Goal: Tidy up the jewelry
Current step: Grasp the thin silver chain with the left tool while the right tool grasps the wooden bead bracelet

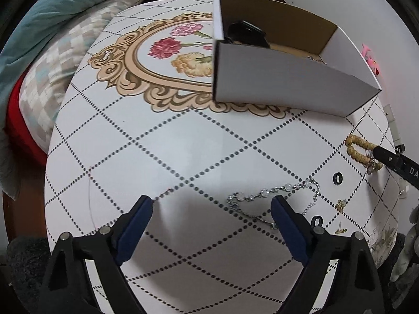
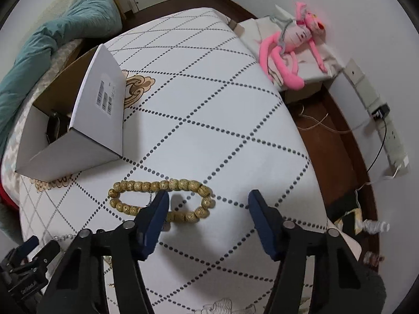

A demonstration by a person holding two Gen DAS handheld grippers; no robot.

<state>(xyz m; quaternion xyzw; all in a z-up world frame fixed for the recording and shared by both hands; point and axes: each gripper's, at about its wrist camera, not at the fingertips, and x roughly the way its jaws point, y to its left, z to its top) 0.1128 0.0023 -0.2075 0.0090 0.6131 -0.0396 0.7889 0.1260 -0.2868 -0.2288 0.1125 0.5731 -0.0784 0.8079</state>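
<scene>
Low in the frame, the right gripper (image 2: 208, 196) gapes over the bead bracelet (image 2: 161, 200). Light, floppy beads; pinch one strand.

Surface notes, both wrist views: mostly matt cardboard, printed cloth, small bright metal.

I read the bench (image 1: 199, 141) as covered by a smooth white cloth with printed dotted diamonds and a faint sheen. The box (image 1: 282, 78) is cardboard, matt white outside, raw brown inside, with a paper label on one wall. The chain (image 1: 272, 196) looks like polished silver metal. The bead bracelet (image 2: 159, 198) is tan, speckled, dull, wood- or seed-like. The left gripper (image 1: 212, 209) and right gripper (image 2: 208, 201) show matt black plastic arms with dark blue pads (image 1: 136, 225). The pink toy (image 2: 293, 44) is plush; the teal bedding (image 1: 60, 7) is soft cloth.
</scene>
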